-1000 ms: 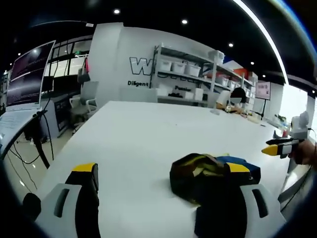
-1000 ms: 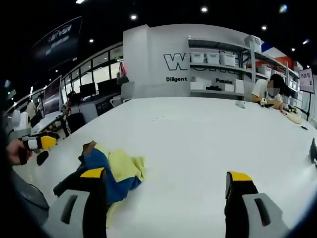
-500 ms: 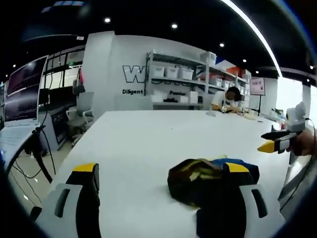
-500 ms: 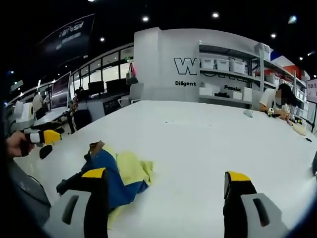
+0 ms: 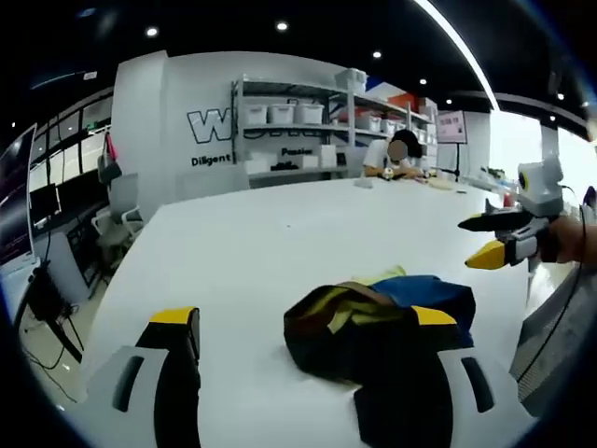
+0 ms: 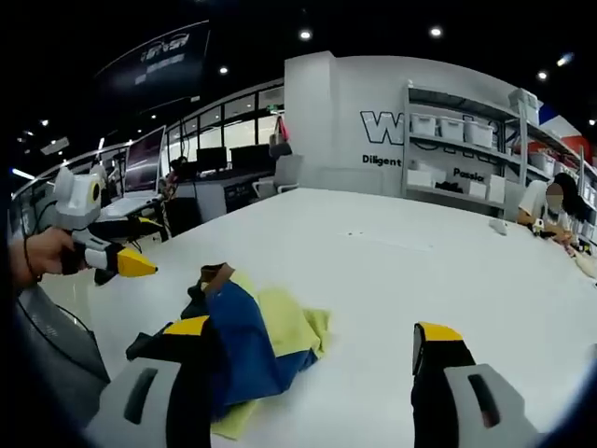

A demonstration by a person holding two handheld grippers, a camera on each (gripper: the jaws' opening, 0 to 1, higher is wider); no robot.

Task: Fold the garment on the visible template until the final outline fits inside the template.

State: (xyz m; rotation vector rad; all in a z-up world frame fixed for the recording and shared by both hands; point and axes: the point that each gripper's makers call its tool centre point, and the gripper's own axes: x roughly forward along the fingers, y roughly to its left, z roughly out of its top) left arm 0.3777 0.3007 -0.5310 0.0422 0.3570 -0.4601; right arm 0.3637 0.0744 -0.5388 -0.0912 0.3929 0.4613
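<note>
A crumpled garment (image 5: 373, 313) in blue, yellow and dark brown lies in a heap on the white table (image 5: 252, 243). My left gripper (image 5: 303, 319) is open just in front of the heap, and its right jaw covers the heap's near side. In the right gripper view the same garment (image 6: 256, 331) lies low on the left, partly behind the left jaw of my open right gripper (image 6: 312, 329). Each gripper shows in the other's view, held in a hand: the right gripper (image 5: 499, 238) beyond the heap, the left gripper (image 6: 107, 254) at the table's edge.
The white table (image 6: 392, 252) stretches far back. A person (image 5: 396, 154) sits at its far end. Shelves with white bins (image 5: 289, 117) line the back wall. Desks with monitors (image 6: 154, 163) and chairs (image 5: 117, 201) stand off the table's side.
Both cameras have swung sideways with the hands, so the room has shifted in each view. The garment lies in the same crumpled heap. Both grippers stay open.
</note>
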